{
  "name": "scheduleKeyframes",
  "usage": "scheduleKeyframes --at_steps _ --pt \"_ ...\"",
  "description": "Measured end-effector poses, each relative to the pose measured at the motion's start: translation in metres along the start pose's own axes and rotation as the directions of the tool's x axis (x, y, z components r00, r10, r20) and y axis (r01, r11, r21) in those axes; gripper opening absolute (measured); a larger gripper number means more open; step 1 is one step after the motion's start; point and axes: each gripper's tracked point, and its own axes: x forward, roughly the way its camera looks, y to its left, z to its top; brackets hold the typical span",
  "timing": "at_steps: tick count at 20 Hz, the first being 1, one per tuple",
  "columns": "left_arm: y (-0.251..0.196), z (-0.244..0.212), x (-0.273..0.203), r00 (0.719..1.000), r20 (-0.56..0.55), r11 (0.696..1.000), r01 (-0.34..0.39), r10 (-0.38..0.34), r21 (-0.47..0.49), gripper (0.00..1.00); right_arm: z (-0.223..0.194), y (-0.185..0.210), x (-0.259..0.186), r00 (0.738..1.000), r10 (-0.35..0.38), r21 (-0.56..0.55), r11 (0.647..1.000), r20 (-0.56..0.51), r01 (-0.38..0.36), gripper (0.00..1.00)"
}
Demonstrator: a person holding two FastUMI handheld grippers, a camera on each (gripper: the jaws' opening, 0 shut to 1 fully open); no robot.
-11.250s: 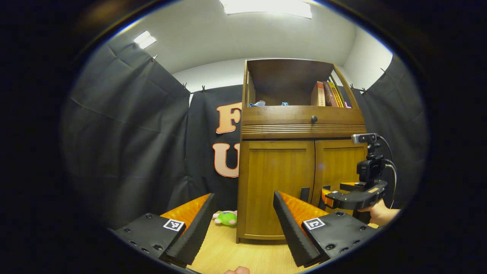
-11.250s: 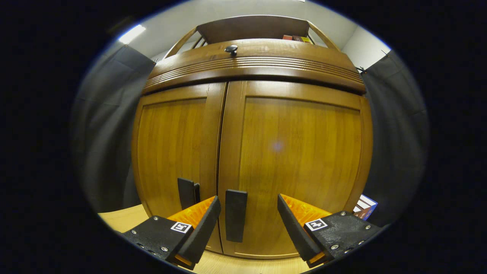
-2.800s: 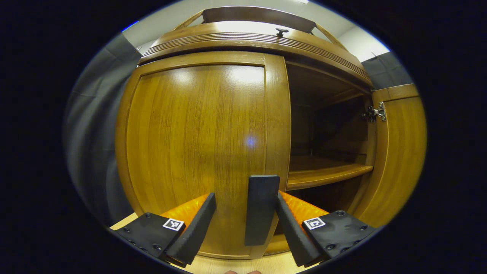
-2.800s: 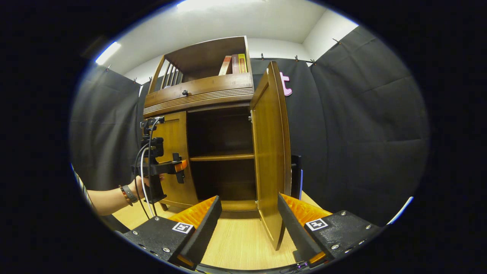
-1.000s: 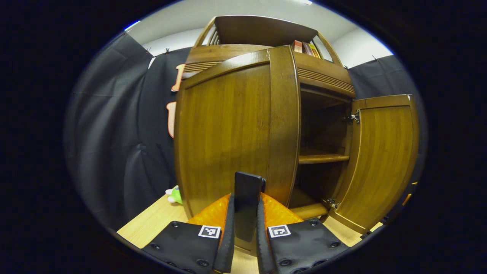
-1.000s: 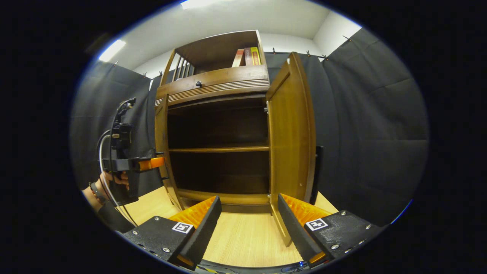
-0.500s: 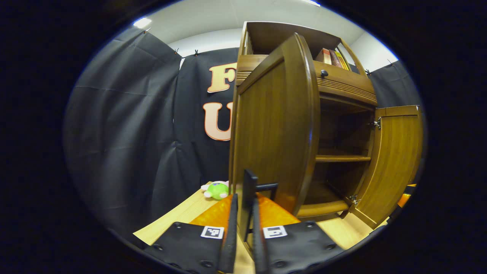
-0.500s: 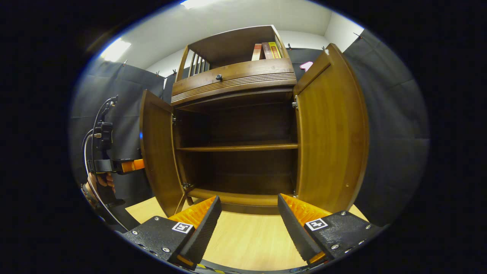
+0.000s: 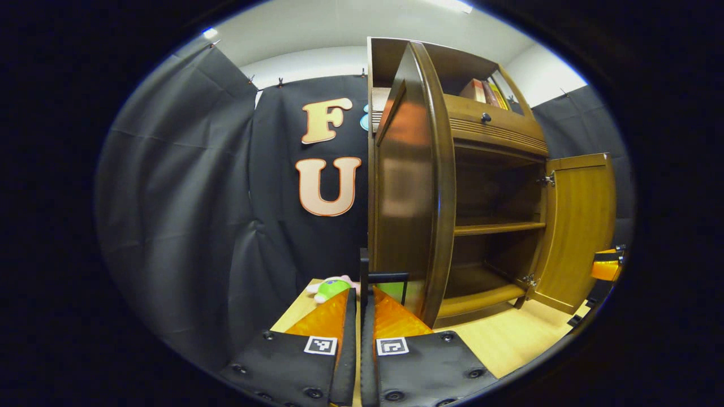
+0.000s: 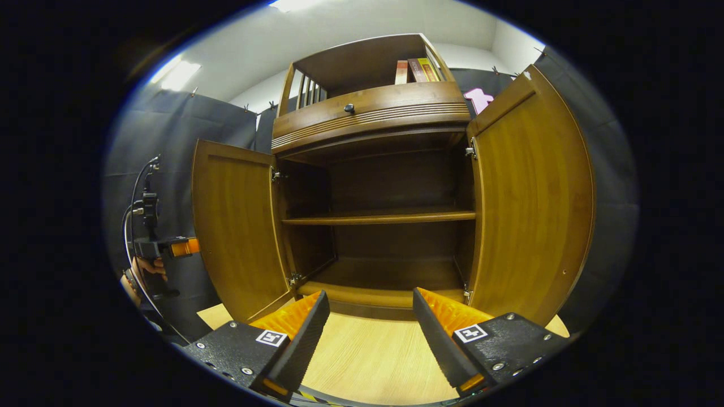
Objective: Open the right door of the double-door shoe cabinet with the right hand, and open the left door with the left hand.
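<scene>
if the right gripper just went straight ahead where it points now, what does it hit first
Probably the cabinet's bottom ledge: the right gripper is open, aimed between the two open doors, with bare floor before it. Depth is hard to judge.

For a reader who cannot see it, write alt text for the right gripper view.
A wooden shoe cabinet stands with both doors swung wide, left door and right door, showing a bare shelf inside. The open right gripper points at it from below, with books on top.
</scene>
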Motion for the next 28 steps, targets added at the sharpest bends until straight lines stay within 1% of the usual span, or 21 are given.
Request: scheduleKeyframes --at_steps 4,5,6,7,8,9,10,12,14,15,16,17,19,21,22,23,24,25,28 --pt "0.03 0.0 0.006 0.994 -0.004 0.994 0.106 -0.106 -0.012 0.12 0.001 0.004 0.007 1.0 -0.006 0.015 1.0 -0.002 0.006 0.92" --pt "0.036 -0.002 0.007 0.991 -0.007 0.99 0.137 -0.137 -0.021 0.05 0.0 0.005 0.009 1.0 -0.005 0.017 1.0 -0.004 0.005 0.92" --pt "0.042 -0.002 0.011 0.987 -0.009 0.987 0.161 -0.161 -0.028 0.12 0.001 0.008 0.011 1.0 -0.001 0.016 1.0 -0.004 0.001 0.92" --pt "0.044 -0.003 0.013 0.982 -0.008 0.981 0.19 -0.19 -0.045 0.12 0.003 0.01 0.014 1.0 0.003 0.013 1.0 -0.001 -0.003 0.92" --pt "0.047 -0.001 0.014 0.978 -0.003 0.976 0.207 -0.207 -0.07 0.18 0.004 0.013 0.016 1.0 0.007 0.009 1.0 0.004 -0.007 0.92" --pt "0.046 -0.002 0.012 0.975 0.007 0.97 0.223 -0.223 -0.095 0.17 0.006 0.015 0.019 1.0 0.011 0.007 1.0 0.01 -0.011 0.92" --pt "0.046 -0.006 0.008 0.975 0.0 0.969 0.223 -0.224 -0.106 0.19 0.007 0.017 0.021 1.0 0.012 0.007 1.0 0.015 -0.012 0.92" --pt "0.047 -0.021 -0.005 0.979 -0.041 0.978 0.195 -0.198 -0.08 0.19 0.008 0.019 0.026 1.0 0.014 0.014 1.0 0.018 -0.014 0.92" --pt "0.051 -0.035 -0.028 0.988 -0.083 0.99 0.129 -0.133 -0.055 0.18 0.004 0.019 0.032 1.0 0.02 0.022 1.0 0.009 -0.02 0.92" --pt "0.055 -0.039 -0.04 0.991 -0.098 0.995 0.083 -0.088 -0.056 0.19 0.0 0.019 0.035 1.0 0.025 0.021 0.999 -0.005 -0.025 0.92" --pt "0.054 -0.039 -0.055 0.992 -0.104 0.996 0.057 -0.064 -0.071 0.19 -0.005 0.018 0.039 0.999 0.026 0.017 1.0 -0.018 -0.026 0.92" --pt "0.048 -0.036 -0.069 0.994 -0.101 0.997 0.039 -0.046 -0.07 0.18 -0.006 0.018 0.041 0.999 0.03 0.012 0.999 -0.022 -0.03 0.92" --pt "0.036 -0.016 -0.089 0.998 -0.055 0.998 0.0 -0.003 -0.058 0.18 -0.008 0.023 0.046 0.998 0.054 0.008 0.999 -0.028 -0.054 0.92" --pt "0.006 0.012 -0.094 1.0 0.002 0.995 -0.001 0.002 -0.096 0.18 -0.007 0.026 0.051 0.996 0.078 0.004 0.997 -0.033 -0.078 0.92" --pt "-0.011 0.026 -0.092 1.0 0.029 0.996 -0.004 0.006 -0.088 0.19 -0.006 0.026 0.052 0.996 0.086 0.006 0.996 -0.032 -0.086 0.92" --pt "-0.025 0.037 -0.088 0.998 0.059 0.998 -0.01 0.014 -0.061 0.19 -0.004 0.028 0.052 0.995 0.095 0.011 0.995 -0.028 -0.094 0.92" --pt "-0.042 0.047 -0.081 0.997 0.082 0.999 -0.01 0.013 -0.033 0.18 -0.001 0.029 0.051 0.994 0.102 0.015 0.995 -0.024 -0.102 0.92" --pt "-0.066 0.052 -0.072 0.996 0.093 1.0 0.007 -0.006 -0.009 0.18 0.001 0.027 0.048 0.995 0.102 0.012 0.995 -0.016 -0.102 0.92" --pt "-0.132 0.062 -0.046 0.992 0.112 0.998 0.063 -0.066 0.024 0.19 0.011 0.012 0.038 0.998 0.069 -0.003 0.998 0.016 -0.069 0.92"
